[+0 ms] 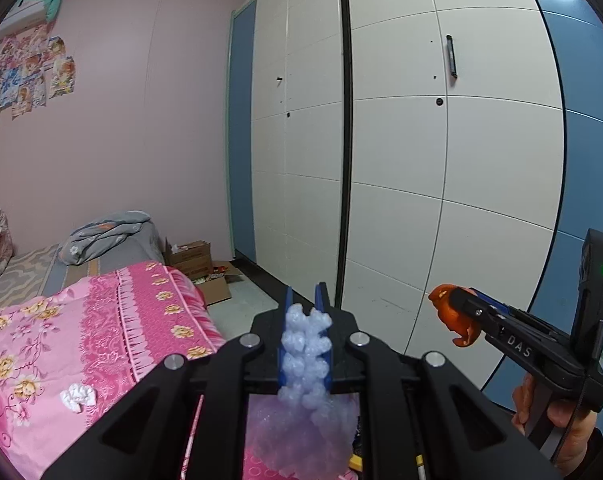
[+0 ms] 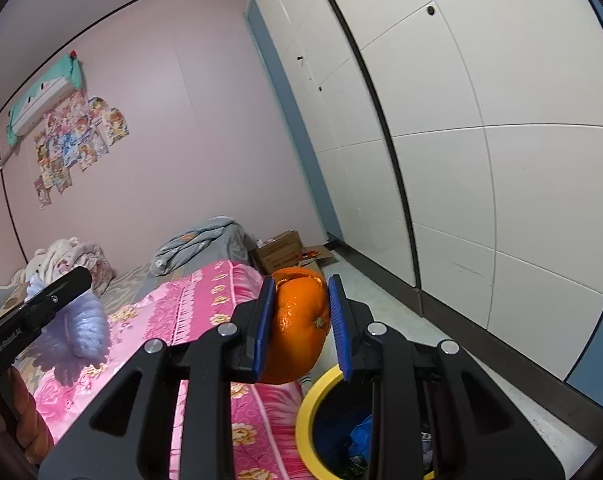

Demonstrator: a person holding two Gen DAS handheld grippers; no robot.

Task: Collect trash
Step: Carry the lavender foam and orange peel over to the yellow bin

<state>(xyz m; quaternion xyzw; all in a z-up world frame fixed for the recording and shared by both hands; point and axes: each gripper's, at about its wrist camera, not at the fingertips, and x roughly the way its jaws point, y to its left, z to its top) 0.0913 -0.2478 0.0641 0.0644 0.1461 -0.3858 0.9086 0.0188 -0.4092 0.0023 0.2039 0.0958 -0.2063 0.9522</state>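
My left gripper (image 1: 304,300) is shut on a crumpled sheet of pale blue bubble wrap (image 1: 305,364), which hangs down below the fingers; it also shows in the right wrist view (image 2: 83,326). My right gripper (image 2: 299,286) is shut on an orange peel (image 2: 299,328), held above the yellow-rimmed trash bin (image 2: 310,394) beside the bed. The right gripper also shows in the left wrist view (image 1: 447,308), with the peel (image 1: 455,322) in its tips. A crumpled white tissue (image 1: 77,397) lies on the pink floral bedspread (image 1: 81,340).
A tall white and blue wardrobe (image 1: 421,140) fills the right side. Cardboard boxes (image 1: 193,258) stand on the floor at the bed's far end. Folded quilts (image 1: 109,234) lie on the bed. Posters (image 2: 77,136) hang on the pink wall.
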